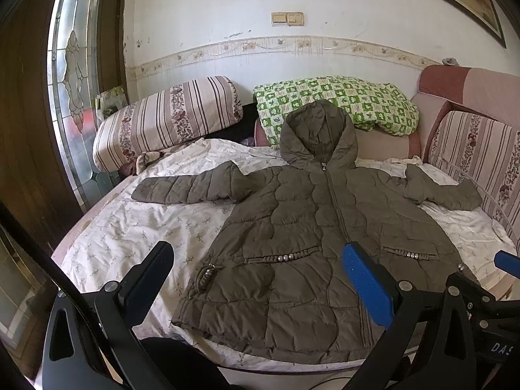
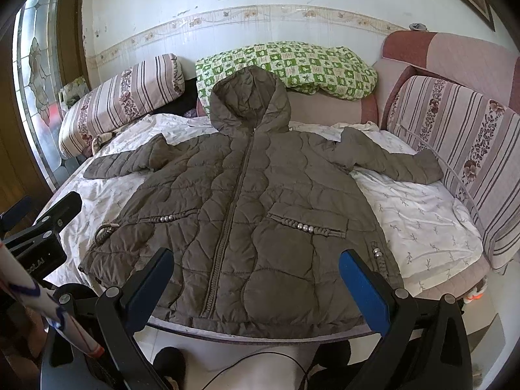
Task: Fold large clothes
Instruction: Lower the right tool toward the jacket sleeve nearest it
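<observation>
On the bed (image 2: 422, 214), a coat (image 2: 247, 201) lies flat, unfolded; both grippers (image 1: 256, 279) (image 2: 256, 279) hover, jaws apart, a sleeve likely first.

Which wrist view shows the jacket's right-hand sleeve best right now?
The right wrist view: the sleeve lies fully in frame, spread out to its cuff beside the striped cushion. In the left wrist view the same sleeve is pushed toward the frame edge, squashed by the fisheye and partly bunched.

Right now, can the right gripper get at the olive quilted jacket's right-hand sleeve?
Probably yes. The right gripper hovers open over the hem of the olive quilted hooded jacket, and that sleeve lies flat on the floral white sheet, nothing between; it needs a forward reach.
</observation>
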A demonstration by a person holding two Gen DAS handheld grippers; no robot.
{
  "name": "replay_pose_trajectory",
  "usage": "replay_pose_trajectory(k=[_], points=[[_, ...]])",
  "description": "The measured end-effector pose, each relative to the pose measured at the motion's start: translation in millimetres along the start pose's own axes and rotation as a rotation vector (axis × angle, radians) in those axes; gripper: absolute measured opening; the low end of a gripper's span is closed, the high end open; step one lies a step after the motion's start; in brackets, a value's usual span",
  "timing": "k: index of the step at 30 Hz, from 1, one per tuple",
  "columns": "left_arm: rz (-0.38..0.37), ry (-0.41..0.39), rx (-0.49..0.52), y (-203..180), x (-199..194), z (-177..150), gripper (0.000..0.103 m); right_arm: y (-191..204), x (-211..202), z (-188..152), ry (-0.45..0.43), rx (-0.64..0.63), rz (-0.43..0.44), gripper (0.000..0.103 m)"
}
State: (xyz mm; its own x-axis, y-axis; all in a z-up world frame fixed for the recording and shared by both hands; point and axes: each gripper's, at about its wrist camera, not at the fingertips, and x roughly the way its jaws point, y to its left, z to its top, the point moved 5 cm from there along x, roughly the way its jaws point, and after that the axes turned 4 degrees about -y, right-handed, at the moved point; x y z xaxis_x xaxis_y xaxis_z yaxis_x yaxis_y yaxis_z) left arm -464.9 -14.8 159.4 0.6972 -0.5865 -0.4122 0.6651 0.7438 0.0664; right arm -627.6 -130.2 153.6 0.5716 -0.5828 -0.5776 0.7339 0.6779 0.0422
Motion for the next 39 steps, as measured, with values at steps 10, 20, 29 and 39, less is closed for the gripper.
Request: replay_pose_trajectory(k=[10,20,29,39], points=[[-0.015,-0.045,0.034,-16,-2,17,0.103,-28,-6,8,-0.035,0.055,-0.021,0.103],[-0.076,-0.069,0.068,-54,58,60,0.103,-70,22,38,-0.035,0.092,-0.096,0.103],[-0.116,-0.039,0.112,-113,187,114,0.103,-119,48,86,-0.051,0.142,-0.174,0.103],[-0.166,0.344,0.144,-112,369,62,0.103,-213,111,123,0.011,0.232,-0.259,0.103]])
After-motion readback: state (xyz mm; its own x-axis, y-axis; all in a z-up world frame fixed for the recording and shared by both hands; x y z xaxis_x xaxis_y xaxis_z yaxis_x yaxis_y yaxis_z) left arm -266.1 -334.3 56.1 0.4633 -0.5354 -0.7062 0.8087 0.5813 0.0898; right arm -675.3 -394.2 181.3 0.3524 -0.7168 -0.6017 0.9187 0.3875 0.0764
